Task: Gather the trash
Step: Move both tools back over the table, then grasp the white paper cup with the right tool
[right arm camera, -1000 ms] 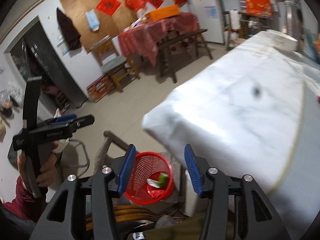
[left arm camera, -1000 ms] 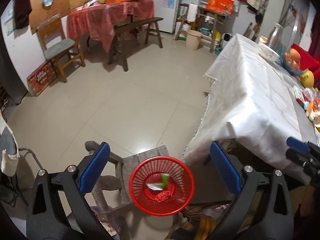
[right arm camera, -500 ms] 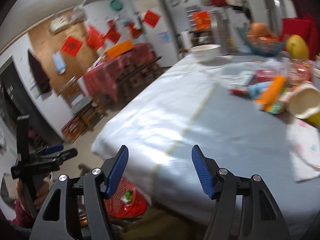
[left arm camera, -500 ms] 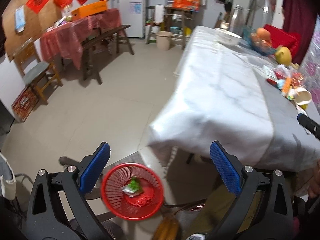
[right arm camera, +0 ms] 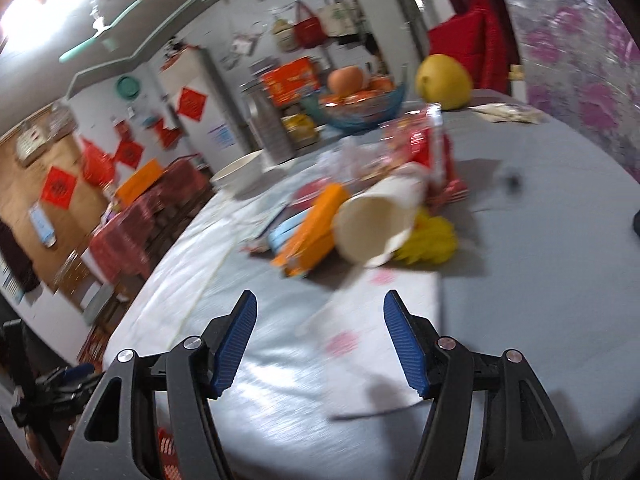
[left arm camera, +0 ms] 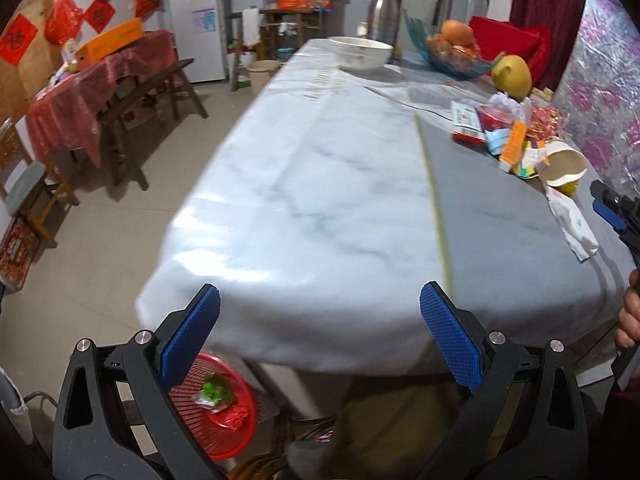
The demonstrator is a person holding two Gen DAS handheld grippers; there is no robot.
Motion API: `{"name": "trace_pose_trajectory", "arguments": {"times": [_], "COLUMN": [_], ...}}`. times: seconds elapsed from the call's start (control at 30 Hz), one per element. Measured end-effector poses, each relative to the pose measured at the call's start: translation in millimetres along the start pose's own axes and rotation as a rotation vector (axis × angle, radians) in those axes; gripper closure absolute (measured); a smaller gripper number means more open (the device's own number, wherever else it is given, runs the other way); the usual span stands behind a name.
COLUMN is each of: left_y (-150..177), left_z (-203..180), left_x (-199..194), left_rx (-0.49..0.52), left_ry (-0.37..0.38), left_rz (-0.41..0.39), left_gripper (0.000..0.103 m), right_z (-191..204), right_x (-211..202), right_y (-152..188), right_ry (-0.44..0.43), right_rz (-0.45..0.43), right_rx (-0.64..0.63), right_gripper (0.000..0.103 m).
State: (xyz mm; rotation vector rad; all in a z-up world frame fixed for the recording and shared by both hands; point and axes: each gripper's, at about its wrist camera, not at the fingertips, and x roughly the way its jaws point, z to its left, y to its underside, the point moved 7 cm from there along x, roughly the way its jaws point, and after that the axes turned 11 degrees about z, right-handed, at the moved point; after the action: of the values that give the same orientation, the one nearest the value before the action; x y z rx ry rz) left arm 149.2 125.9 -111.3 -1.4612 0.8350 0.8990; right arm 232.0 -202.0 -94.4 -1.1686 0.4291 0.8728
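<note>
Ahead of both your grippers stretches the white-clothed table (left arm camera: 312, 184); below your left gripper (left arm camera: 320, 336), under the table's near edge, sits the red basket (left arm camera: 240, 432) holding a few scraps. Your right gripper (right arm camera: 320, 340) has just been opening and now stands apart with nothing between its pads, the trash pile (right arm camera: 340, 216) with its tipped paper cup (right arm camera: 372, 228) just beyond, while your left gapes wide and empty.

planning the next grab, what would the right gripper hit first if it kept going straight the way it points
Probably the white printed paper napkin lying flat on the grey tablecloth, just ahead of the open right gripper. The tipped paper cup lies beyond; blur makes depth uncertain.
</note>
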Motion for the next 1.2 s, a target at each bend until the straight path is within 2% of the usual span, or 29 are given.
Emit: {"name": "trace_pose_trajectory", "arguments": {"times": [0.27, 0.47, 0.5, 0.57, 0.6, 0.77, 0.93, 1.03, 1.2], "left_y": [-15, -22, -24, -28, -29, -37, -55, -70, -90], "left_z": [-30, -43, -45, -52, -56, -80, -112, -141, -188], "left_x": [15, 20, 21, 22, 23, 27, 30, 33, 41], "left_rx": [0.036, 0.050, 0.054, 0.066, 0.073, 0.109, 0.151, 0.194, 0.290], "left_ry": [0.011, 0.013, 0.014, 0.015, 0.016, 0.035, 0.090, 0.127, 0.142], "left_rz": [0.028, 0.042, 0.042, 0.040, 0.039, 0.035, 0.026, 0.018, -0.006], "left_gripper": [0.007, 0.007, 0.007, 0.007, 0.007, 0.007, 0.007, 0.007, 0.007], "right_z": [-20, -31, -34, -37, -39, -56, -81, -95, -112], "right_x": [13, 35, 36, 37, 36, 14, 0, -8, -11], "right_y": [-41, -49, -49, -49, -49, -57, -64, -65, -68], "right_ry": [0.014, 0.012, 0.008, 0.000, -0.003, -0.012, -0.010, -0.004, -0.012], "right_rz": [-0.029, 0.007, 0.006, 0.003, 0.001, -0.059, -0.090, -0.108, -0.112], "right_rx": [0.055, 0.111, 0.117, 0.115, 0.117, 0.131, 0.184, 0.220, 0.255], "right_gripper": [0.038, 0.041, 0.049, 0.086, 0.096, 0.097, 0.097, 0.097, 0.096]}}
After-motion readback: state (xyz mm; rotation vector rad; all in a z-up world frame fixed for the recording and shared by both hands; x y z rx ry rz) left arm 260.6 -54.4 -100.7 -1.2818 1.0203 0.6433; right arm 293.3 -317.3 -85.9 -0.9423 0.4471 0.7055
